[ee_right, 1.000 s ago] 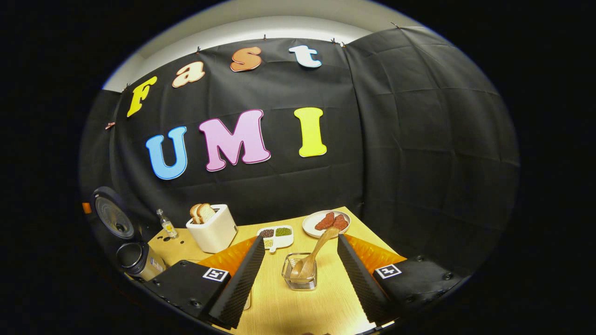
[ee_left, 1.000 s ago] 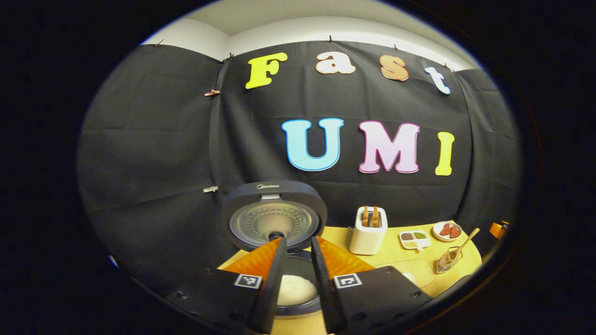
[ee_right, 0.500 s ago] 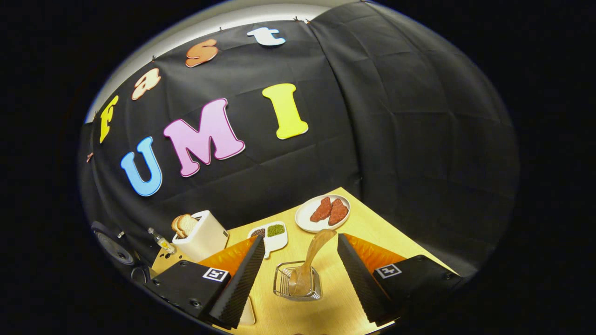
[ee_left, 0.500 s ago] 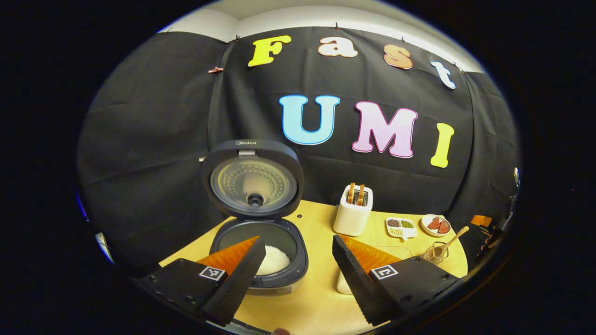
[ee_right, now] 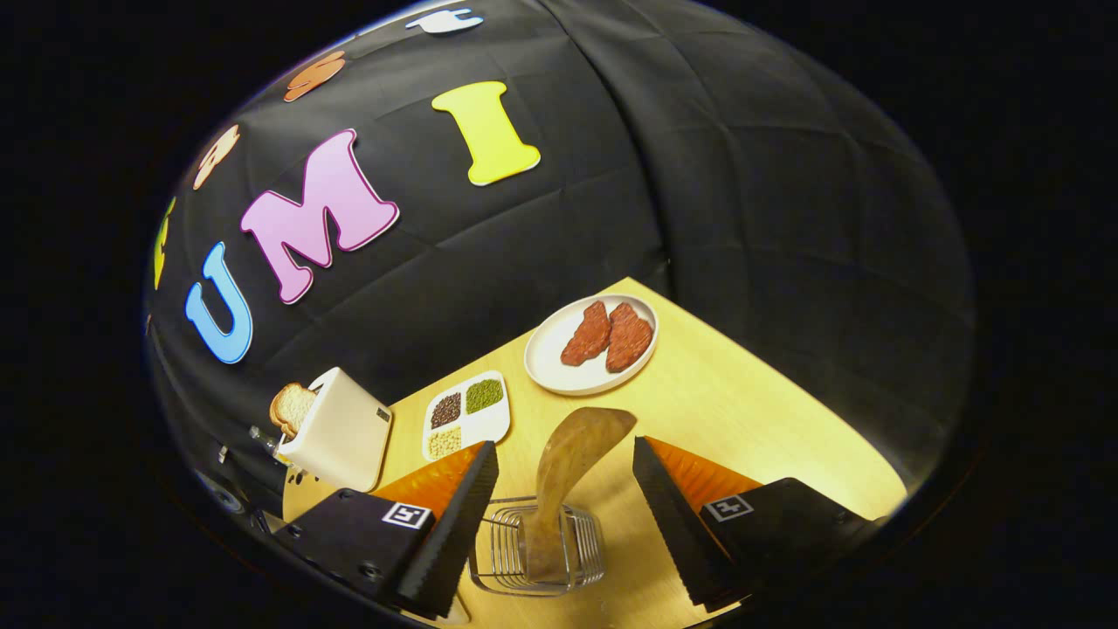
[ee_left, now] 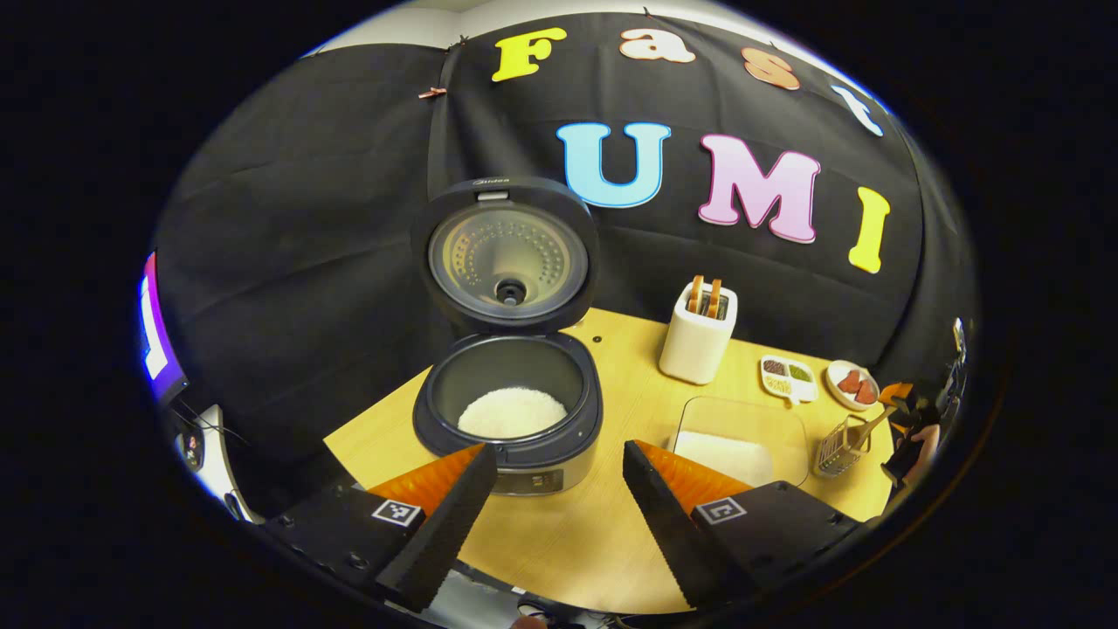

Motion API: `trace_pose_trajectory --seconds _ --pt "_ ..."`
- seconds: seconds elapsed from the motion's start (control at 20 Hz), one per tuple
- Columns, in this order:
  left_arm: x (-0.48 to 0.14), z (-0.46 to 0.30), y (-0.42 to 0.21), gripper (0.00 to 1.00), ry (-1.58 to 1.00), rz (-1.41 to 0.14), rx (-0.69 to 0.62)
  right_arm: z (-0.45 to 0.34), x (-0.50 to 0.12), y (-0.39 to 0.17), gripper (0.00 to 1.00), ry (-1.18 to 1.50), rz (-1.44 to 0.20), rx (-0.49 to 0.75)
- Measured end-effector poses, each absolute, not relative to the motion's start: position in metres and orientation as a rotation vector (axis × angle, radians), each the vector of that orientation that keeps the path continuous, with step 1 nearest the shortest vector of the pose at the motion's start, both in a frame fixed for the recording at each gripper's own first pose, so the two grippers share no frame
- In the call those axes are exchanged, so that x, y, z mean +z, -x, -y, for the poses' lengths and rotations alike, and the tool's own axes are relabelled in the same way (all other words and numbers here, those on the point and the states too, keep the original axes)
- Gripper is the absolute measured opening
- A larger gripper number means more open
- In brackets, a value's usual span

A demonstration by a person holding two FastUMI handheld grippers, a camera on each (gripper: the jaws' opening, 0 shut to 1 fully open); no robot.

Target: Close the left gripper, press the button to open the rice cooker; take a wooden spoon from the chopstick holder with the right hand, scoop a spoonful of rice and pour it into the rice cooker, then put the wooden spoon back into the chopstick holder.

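Now your left gripper point(ee_left: 552, 489) hangs above the front of the wooden table point(ee_left: 576, 533) with its 2 fingers spread wide and nothing between them. Just beyond it the rice cooker point(ee_left: 508, 411) stands with its lid point(ee_left: 507, 253) raised upright, and white rice point(ee_left: 513, 411) lies in the pot. To the cooker's right sits a clear tray of rice point(ee_left: 732, 441), with the toaster point(ee_left: 698, 336) behind it. Your right gripper point(ee_right: 559, 515) is also spread apart, its fingers flanking the wire chopstick holder point(ee_right: 534, 559) without touching it. The wooden spoon point(ee_right: 563, 472) stands in that holder, leaning with its upper end up between the fingers, untouched. Farther back on the table are the divided dish of beans point(ee_right: 465, 415) and the plate point(ee_right: 559, 371) carrying 2 reddish pieces.
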State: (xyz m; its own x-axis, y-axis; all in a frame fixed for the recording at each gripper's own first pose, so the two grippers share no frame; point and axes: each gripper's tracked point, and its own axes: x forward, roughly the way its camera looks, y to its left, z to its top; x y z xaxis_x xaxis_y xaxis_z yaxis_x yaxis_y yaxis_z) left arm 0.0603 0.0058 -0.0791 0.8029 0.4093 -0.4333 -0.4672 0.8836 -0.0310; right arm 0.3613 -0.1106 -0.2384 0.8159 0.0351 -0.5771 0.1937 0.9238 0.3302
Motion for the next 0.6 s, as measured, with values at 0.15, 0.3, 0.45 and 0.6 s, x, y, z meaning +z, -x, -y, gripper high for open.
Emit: trace_pose_trajectory --seconds 0.15,0.3,0.45,0.6 --pt "-0.091 0.005 -0.052 0.98 0.147 -0.46 0.478 0.104 -0.24 -0.37 0.9 -0.419 -0.617 -0.077" --pt "-0.107 0.019 -0.051 0.98 0.193 -0.479 0.456 0.098 -0.232 -0.378 0.54 -0.444 -0.587 -0.069" --pt "-0.126 0.029 -0.048 0.98 0.231 -0.501 0.453 0.095 -0.237 -0.383 0.52 -0.45 -0.6 -0.055" --pt "-0.13 0.032 -0.046 0.98 0.233 -0.506 0.441 0.099 -0.233 -0.381 0.16 -0.459 -0.609 -0.068"
